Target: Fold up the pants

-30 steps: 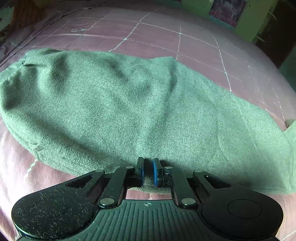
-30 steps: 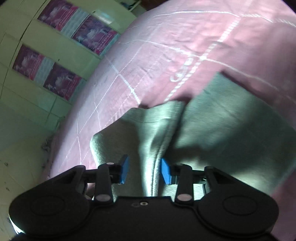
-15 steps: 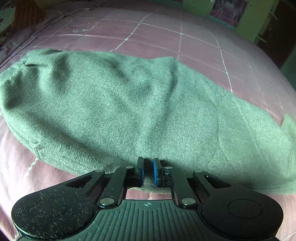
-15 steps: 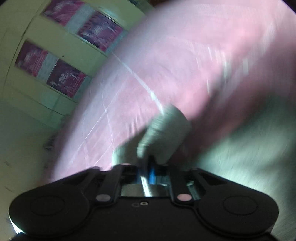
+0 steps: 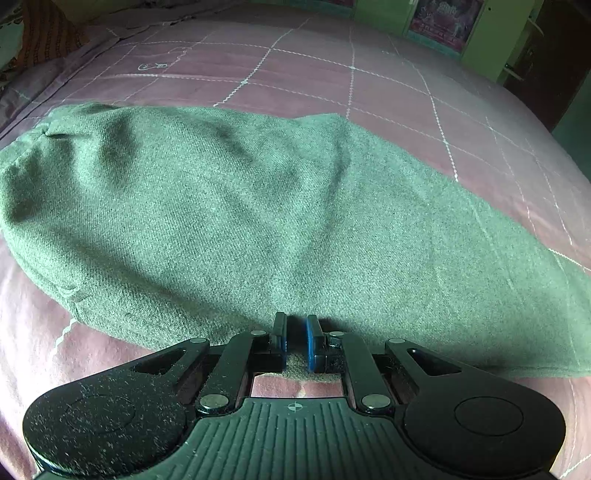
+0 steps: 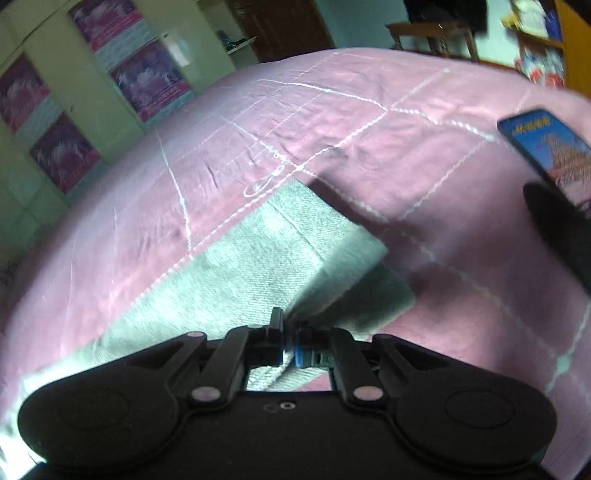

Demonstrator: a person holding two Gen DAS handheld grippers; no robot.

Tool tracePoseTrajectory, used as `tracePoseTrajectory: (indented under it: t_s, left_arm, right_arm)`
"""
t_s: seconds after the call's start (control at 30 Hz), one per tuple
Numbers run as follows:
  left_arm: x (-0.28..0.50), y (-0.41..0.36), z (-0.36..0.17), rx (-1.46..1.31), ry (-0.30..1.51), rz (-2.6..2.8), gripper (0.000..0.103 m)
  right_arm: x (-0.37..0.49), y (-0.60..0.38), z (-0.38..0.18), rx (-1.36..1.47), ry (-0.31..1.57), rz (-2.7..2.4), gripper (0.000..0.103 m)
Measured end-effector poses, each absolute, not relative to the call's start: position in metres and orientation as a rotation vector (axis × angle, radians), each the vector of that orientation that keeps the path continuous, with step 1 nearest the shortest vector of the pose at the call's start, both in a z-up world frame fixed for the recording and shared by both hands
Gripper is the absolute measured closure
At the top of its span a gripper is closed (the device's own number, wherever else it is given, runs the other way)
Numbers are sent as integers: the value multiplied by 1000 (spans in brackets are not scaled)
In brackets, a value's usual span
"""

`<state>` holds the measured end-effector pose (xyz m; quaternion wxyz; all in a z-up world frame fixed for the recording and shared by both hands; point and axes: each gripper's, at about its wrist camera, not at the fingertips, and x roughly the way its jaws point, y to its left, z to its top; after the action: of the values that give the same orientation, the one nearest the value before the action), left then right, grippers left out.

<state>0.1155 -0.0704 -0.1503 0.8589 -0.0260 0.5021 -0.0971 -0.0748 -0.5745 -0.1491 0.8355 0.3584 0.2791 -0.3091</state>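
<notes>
Dark green pants (image 5: 258,221) lie spread across a pink quilted bedspread (image 5: 332,85). My left gripper (image 5: 295,332) is shut on their near edge, and a bit of cloth shows between its blue pads. In the right wrist view the same pants (image 6: 280,251) look pale green, with a folded leg end stretching away from my right gripper (image 6: 290,332). Its jaws stand nearly together with a seam of the cloth between them, and they are opening slightly. The cloth under both gripper bodies is hidden.
The bedspread (image 6: 332,129) has white stitched grid lines. A dark-edged blue picture card or screen (image 6: 546,155) stands at the right over a dark shape (image 6: 561,236). Green cupboard doors with purple posters (image 6: 147,77) lie beyond the bed, and wooden furniture (image 6: 432,33) further back.
My right gripper has closed on the leg cloth and swung sideways while rolling, and the bunched leg end now lies straighter. The left gripper and its cloth have stayed put.
</notes>
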Motion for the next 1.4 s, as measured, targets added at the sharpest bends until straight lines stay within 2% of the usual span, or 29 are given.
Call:
tracePoseTrajectory:
  t_s: [0.03,0.07,0.1,0.13,0.2,0.3,0.4,0.5,0.63,0.7,0.8,1.1,1.23,1.33,1.37,1.4]
  left_arm:
    - [116,-70,-151,-54,1054,-202,93]
    - [115,-71,-151,-53,1052,-201,93]
    - [115,-71,-151,-52,1051,-200,93]
    - [115,-72,-151,-52,1050,-199,93]
    - [114,-72,-152,-49,1048,-201,93]
    - [114,-73,-152,-30,1045,-207,93]
    - [115,-72,-152,-42,1049,-206,93]
    - [115,-71,-152,-44,1044,-213,93]
    - [113,-74,-144,-31,1034,-215,93]
    - [112,-77,-135,-53,1021,-237,93]
    - [113,-97,-127,-43,1002,-284,93]
    - [115,-189,-152,87,1010,-371,93]
    - [112,-183,-156,107,983,-384,93]
    - [115,-173,-150,100,994,-384,93]
    - [118,-177,-146,106,989,-386,93]
    - [121,-183,-143,114,978,-394,93]
  right_arm:
    - [-77,-581,-147,809,565,-623,75]
    - [-77,-585,-146,832,556,-601,75]
    - [-74,-585,-145,823,572,-602,77]
    - [-68,-585,-143,801,598,-615,86]
    - [-72,-585,-145,784,632,-639,92]
    - [-80,-581,-131,753,584,-618,94]
    - [-79,-587,-138,647,706,-705,95]
    - [-92,-584,-129,620,692,-705,86]
    - [-97,-582,-116,596,706,-705,85]
    - [-100,-579,-107,550,679,-791,77]
    - [-93,-564,-92,487,621,-751,77]
    - [28,-486,-125,267,796,-416,80]
    - [36,-474,-154,109,898,-419,80]
    - [22,-498,-153,178,878,-475,85]
    - [22,-501,-149,188,880,-479,84]
    - [23,-501,-143,193,864,-480,78]
